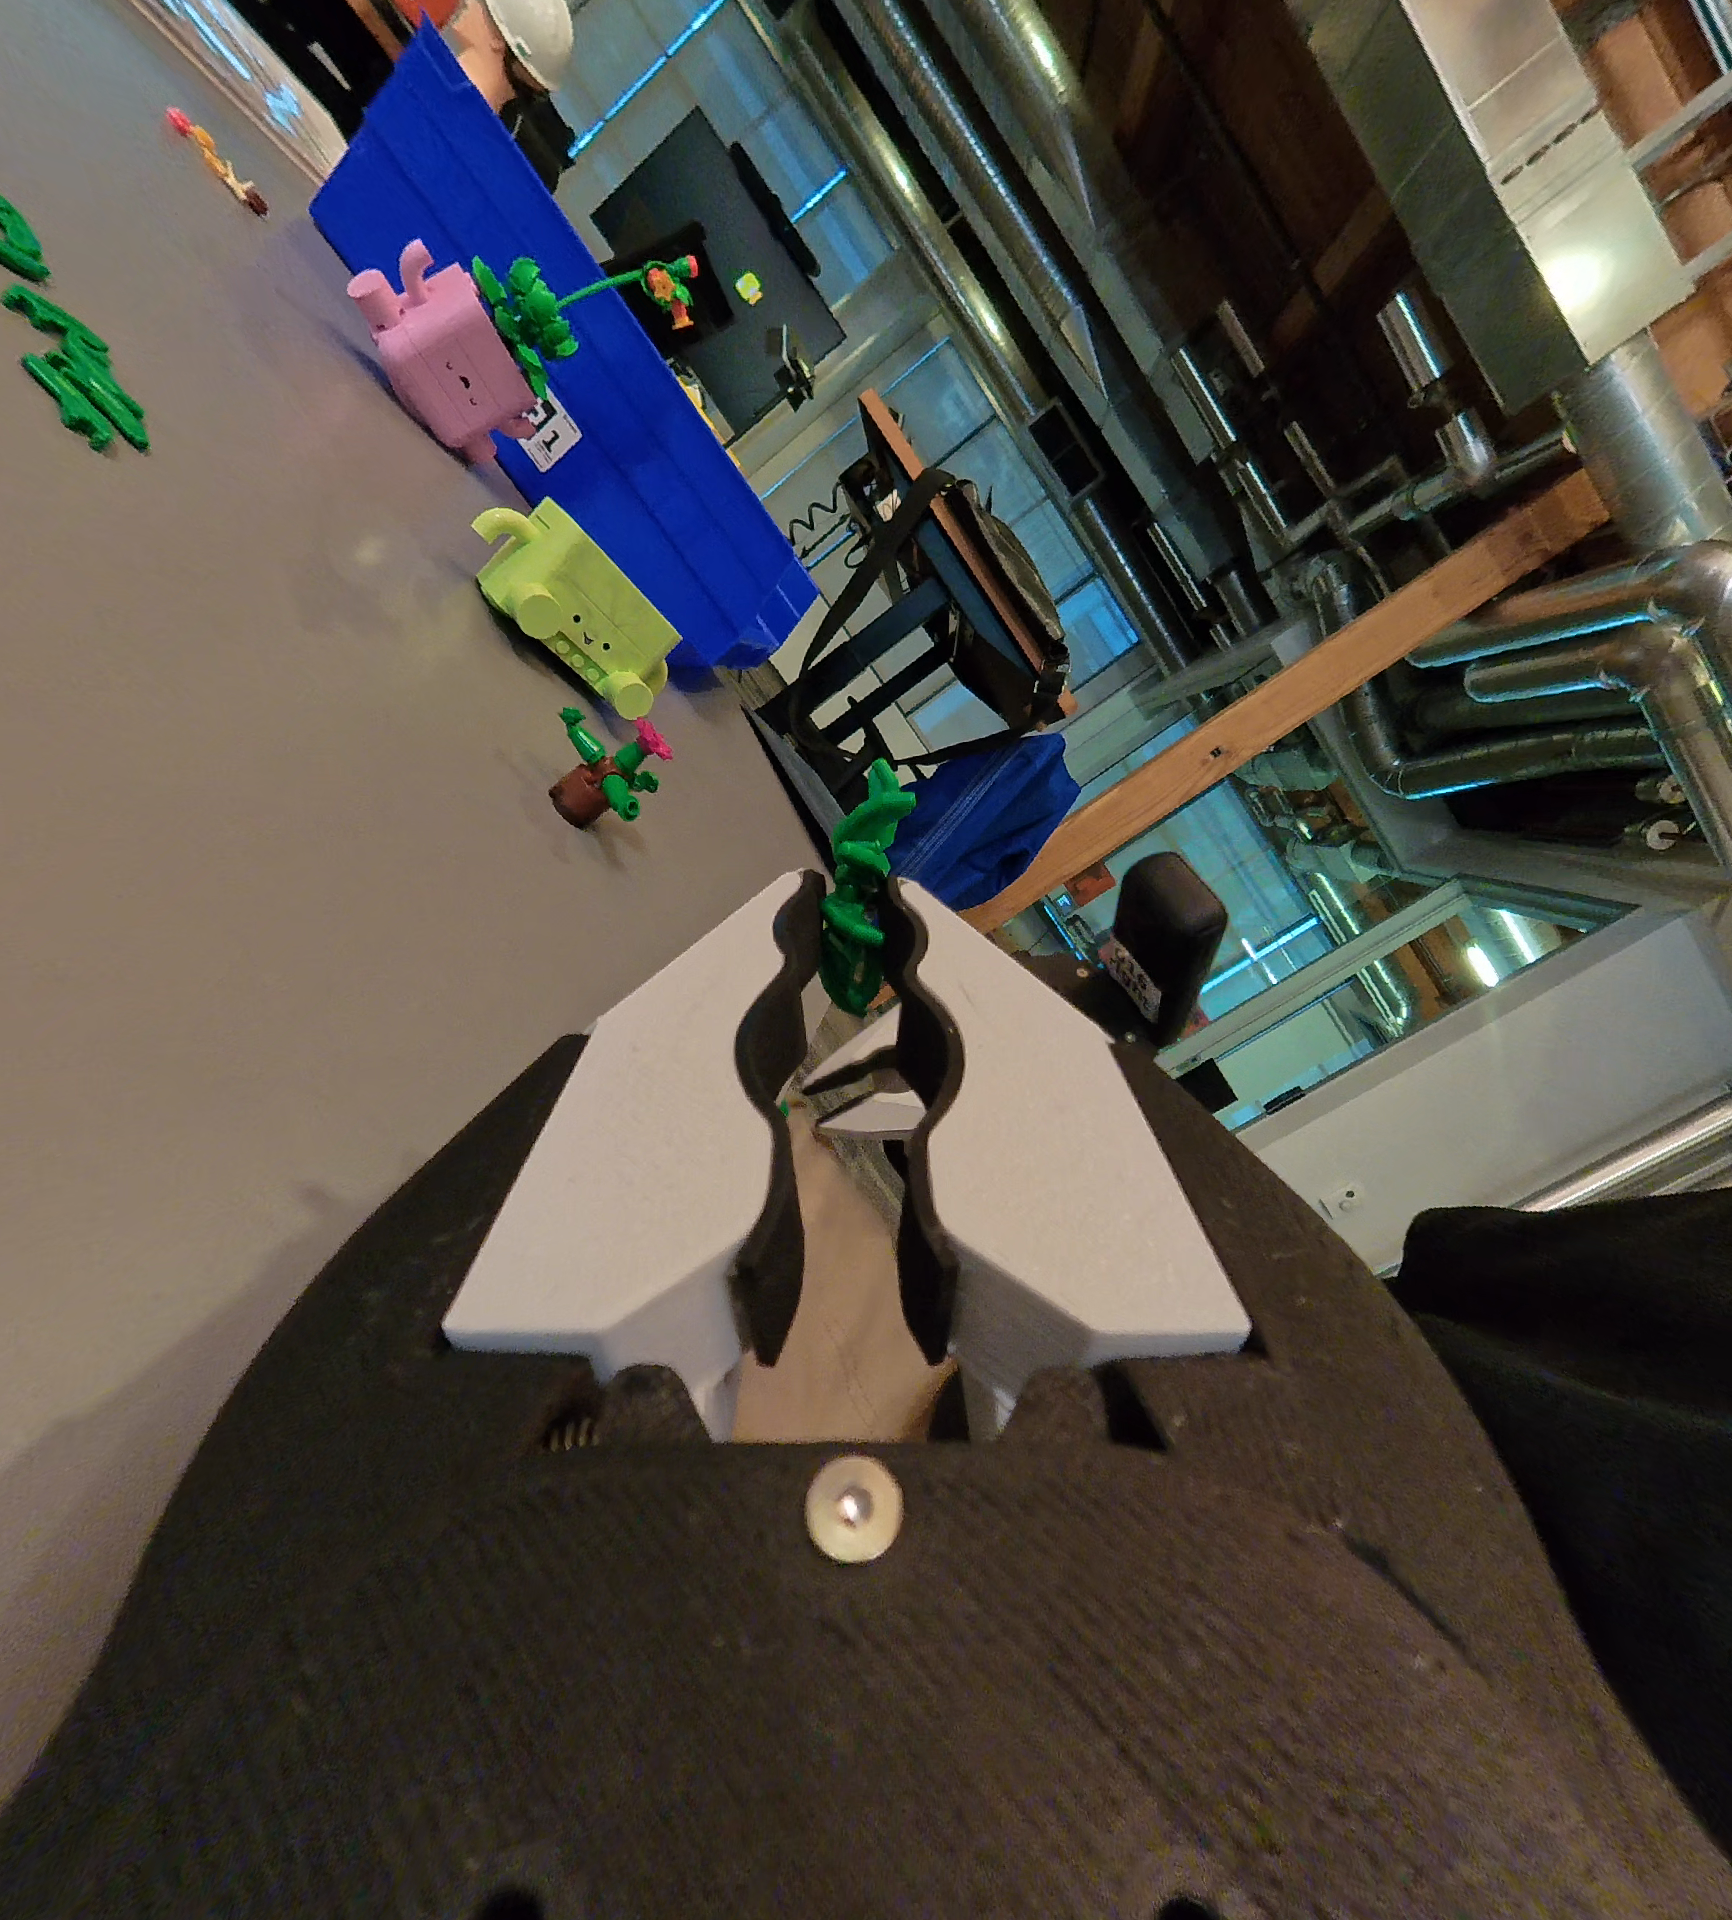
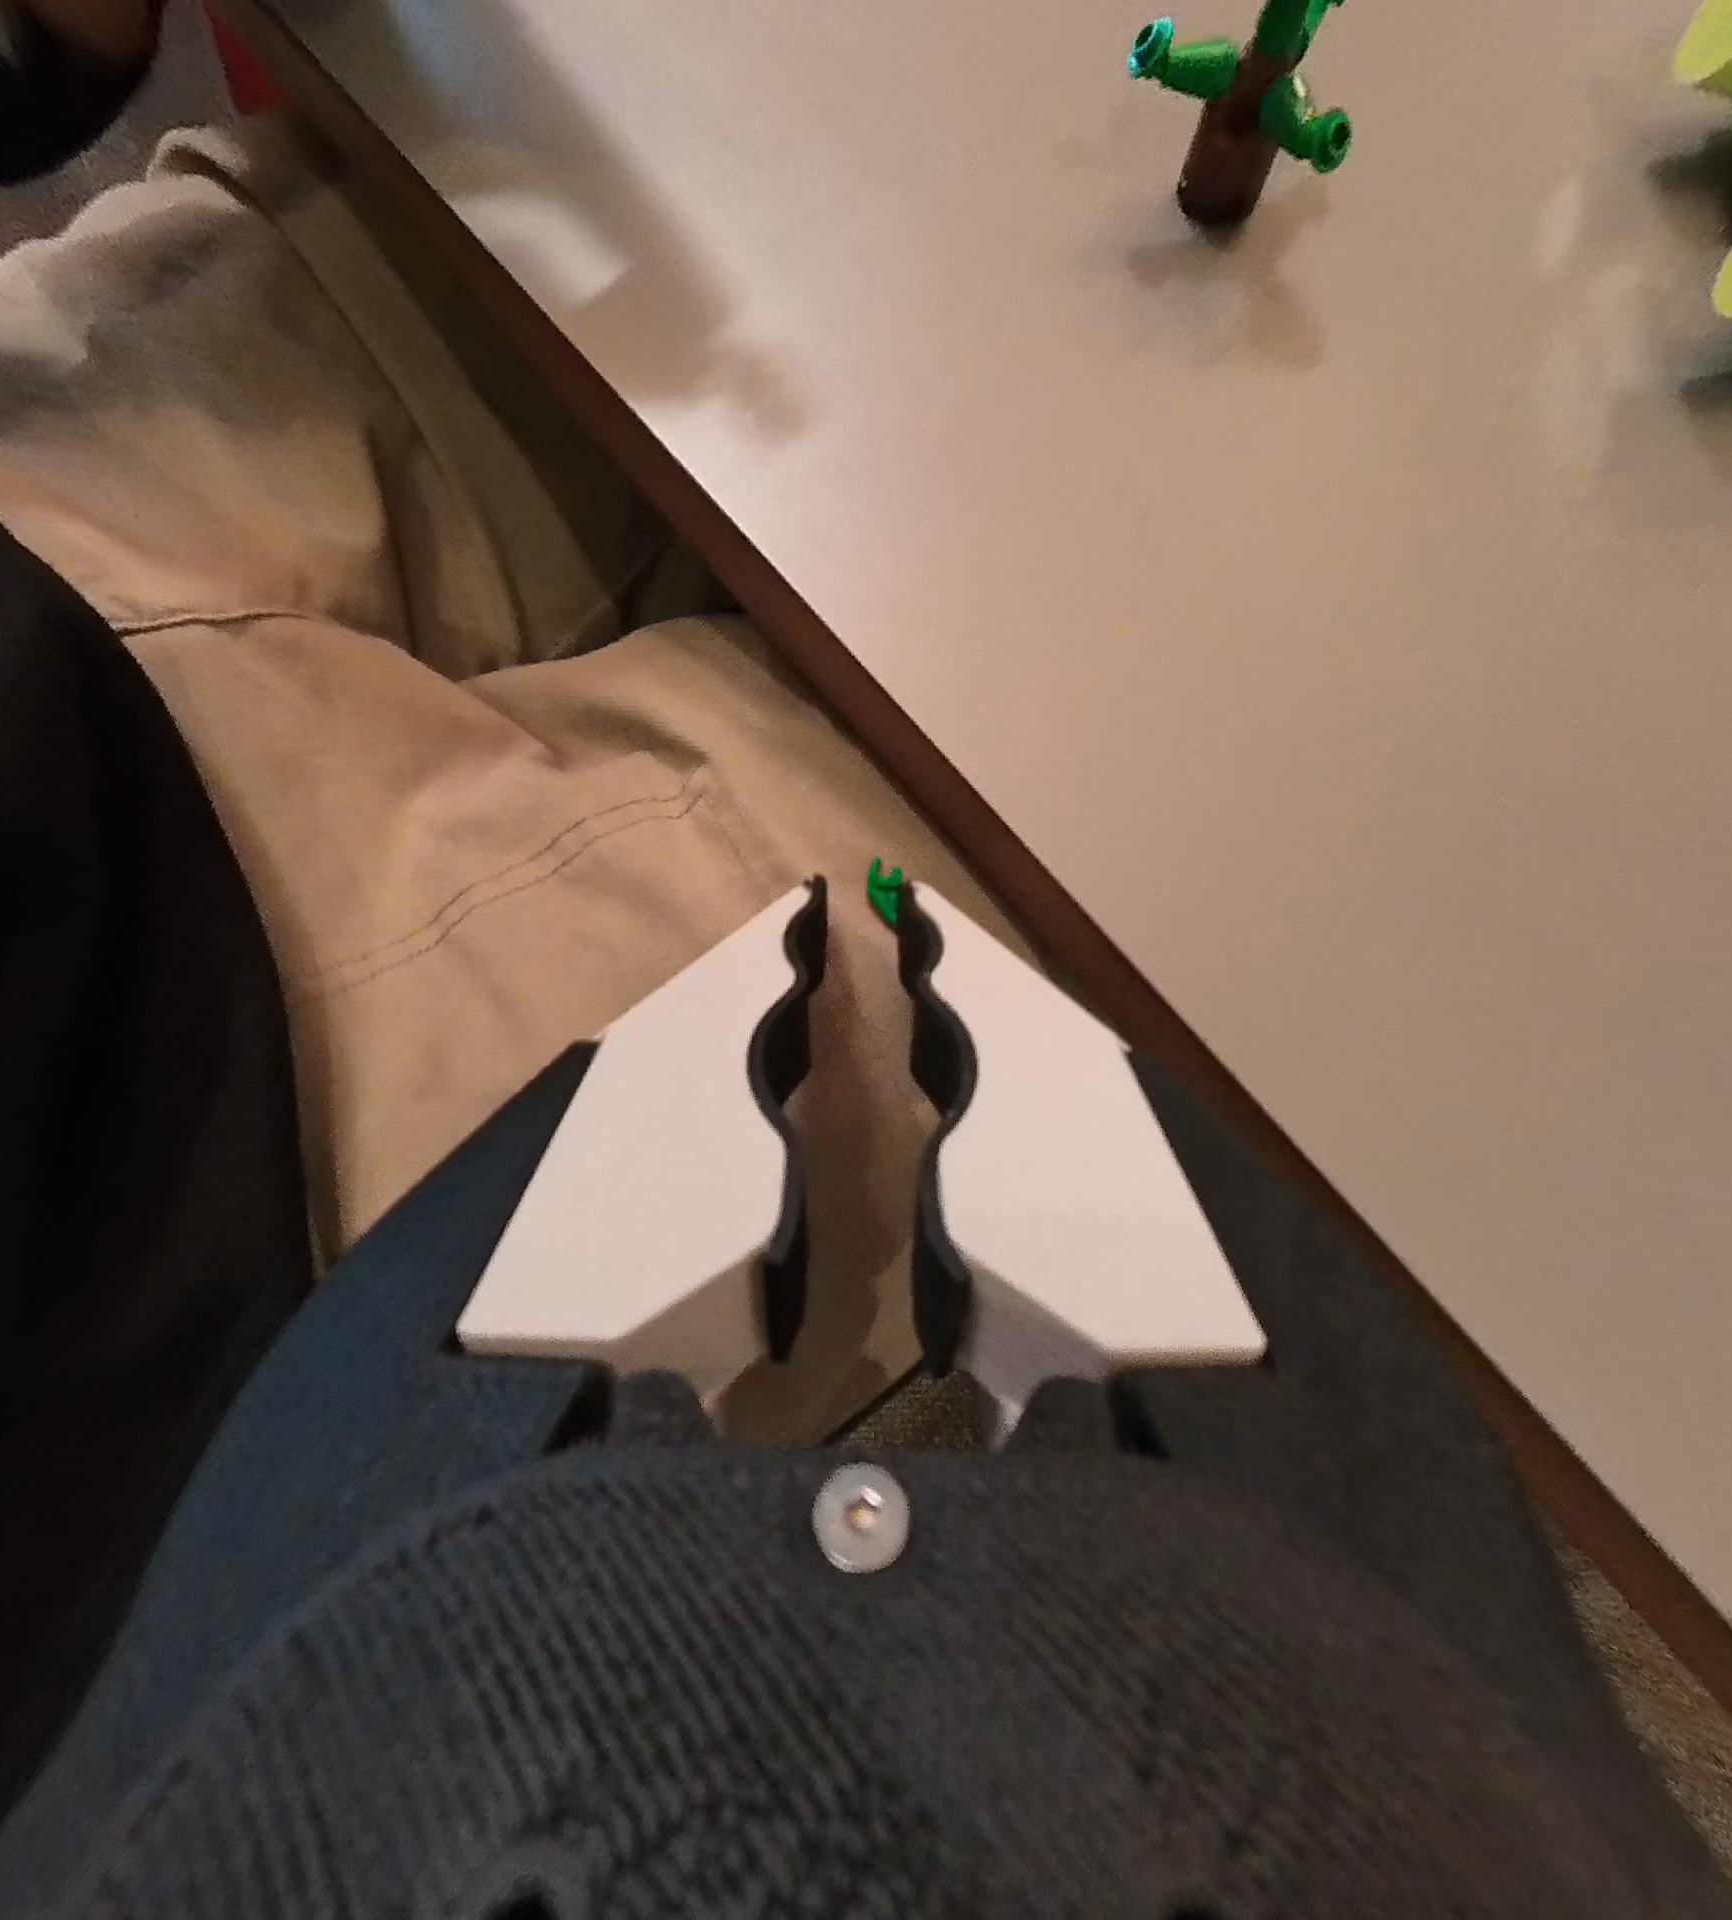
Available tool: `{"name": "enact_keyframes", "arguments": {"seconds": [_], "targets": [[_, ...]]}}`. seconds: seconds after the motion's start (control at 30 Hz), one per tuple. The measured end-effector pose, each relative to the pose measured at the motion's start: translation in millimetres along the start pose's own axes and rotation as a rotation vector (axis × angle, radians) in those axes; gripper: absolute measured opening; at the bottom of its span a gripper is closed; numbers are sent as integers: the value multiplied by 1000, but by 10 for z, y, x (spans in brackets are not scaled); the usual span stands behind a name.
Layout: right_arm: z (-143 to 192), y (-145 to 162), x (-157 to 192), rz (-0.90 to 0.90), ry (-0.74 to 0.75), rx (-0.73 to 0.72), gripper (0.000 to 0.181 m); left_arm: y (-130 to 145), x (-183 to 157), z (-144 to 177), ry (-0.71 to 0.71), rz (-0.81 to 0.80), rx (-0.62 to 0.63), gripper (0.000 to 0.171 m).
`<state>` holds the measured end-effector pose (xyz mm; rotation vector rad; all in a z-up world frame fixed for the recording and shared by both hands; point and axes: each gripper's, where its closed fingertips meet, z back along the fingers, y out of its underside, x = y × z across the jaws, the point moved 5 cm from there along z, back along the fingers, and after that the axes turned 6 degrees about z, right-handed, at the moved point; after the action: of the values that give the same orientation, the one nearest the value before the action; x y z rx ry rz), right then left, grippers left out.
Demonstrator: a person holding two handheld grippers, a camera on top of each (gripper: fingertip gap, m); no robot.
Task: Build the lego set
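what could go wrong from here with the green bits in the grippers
1. The left hand-held gripper pinches the green leafy stem only near its fingertips, beyond the table edge; a slip would probably drop it off the table.
2. The right hand-held gripper has a tiny green piece clinging to one fingertip with a visible gap between the fingers, over the person's lap; it may fall there.

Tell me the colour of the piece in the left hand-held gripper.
Green leafy piece; left wrist view.
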<state>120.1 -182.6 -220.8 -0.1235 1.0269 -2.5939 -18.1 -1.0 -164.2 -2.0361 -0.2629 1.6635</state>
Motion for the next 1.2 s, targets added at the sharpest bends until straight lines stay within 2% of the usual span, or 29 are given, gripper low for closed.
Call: {"name": "enact_keyframes", "arguments": {"seconds": [0.2,0.33,0.43,0.67,0.77,0.83,1.2], "targets": [[-92,71,-6,-16,-64,36,19,19,-15,8,2,2,0,8],[-83,74,2,-11,-70,31,4,16,-18,7,3,0,1,8],[-59,70,6,-18,-68,33,4,6,-8,11,-3,-3,-2,8],[285,-228,-81,-13,30,-48,1,-3,0,10,-3,-1,-5,8],[307,-214,-234,-8,153,36,1,-6,0,11,0,2,-6,8],[248,-166,-283,-6,184,96,1,-10,0,15,1,3,-7,8],[122,-201,-200,18,165,152,7,-24,-1,30,8,12,-12,8]]}}
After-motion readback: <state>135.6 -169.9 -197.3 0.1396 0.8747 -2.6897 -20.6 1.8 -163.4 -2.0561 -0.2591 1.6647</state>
